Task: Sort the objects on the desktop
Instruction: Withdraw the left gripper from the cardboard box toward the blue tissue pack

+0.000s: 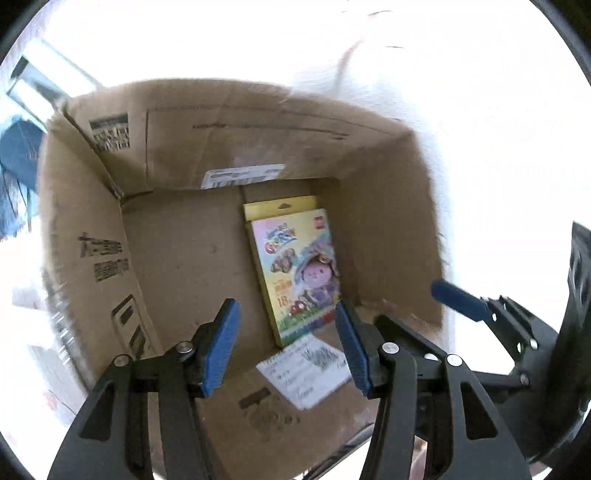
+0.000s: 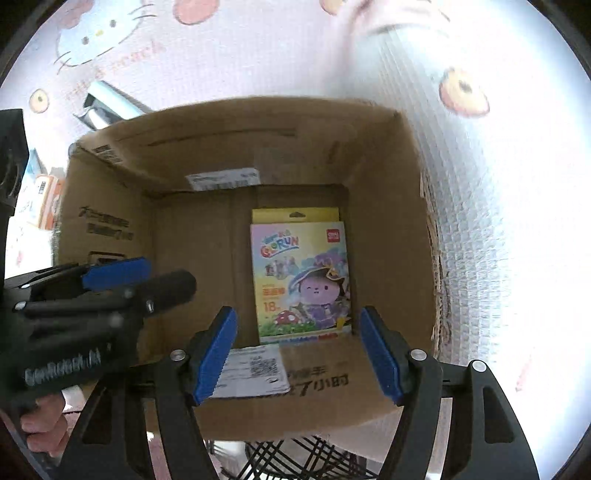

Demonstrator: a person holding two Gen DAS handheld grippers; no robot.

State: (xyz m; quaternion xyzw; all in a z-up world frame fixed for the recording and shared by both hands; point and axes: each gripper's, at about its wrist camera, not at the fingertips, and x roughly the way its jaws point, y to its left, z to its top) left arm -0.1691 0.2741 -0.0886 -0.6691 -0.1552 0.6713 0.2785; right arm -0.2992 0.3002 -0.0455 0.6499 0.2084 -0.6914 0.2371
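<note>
A flat colourful pack (image 1: 295, 266) (image 2: 301, 277) with a cartoon figure and a yellow hanger tab lies on the floor of an open cardboard box (image 1: 177, 251) (image 2: 192, 240), against its right wall. My left gripper (image 1: 286, 345) hangs above the box's near side, open, with nothing between its blue pads. My right gripper (image 2: 299, 354) looks straight down into the box and is open and empty too. In the left wrist view the right gripper's blue finger (image 1: 458, 300) shows at the right edge. In the right wrist view the left gripper's finger (image 2: 116, 272) shows at the left.
White shipping labels (image 1: 304, 367) (image 2: 251, 369) are stuck on the box's near flap and far wall. The box stands on a pale cloth with cartoon cat prints (image 2: 99, 33). A black wire rack (image 2: 295, 458) shows below the box. A carton (image 2: 46, 199) lies left of it.
</note>
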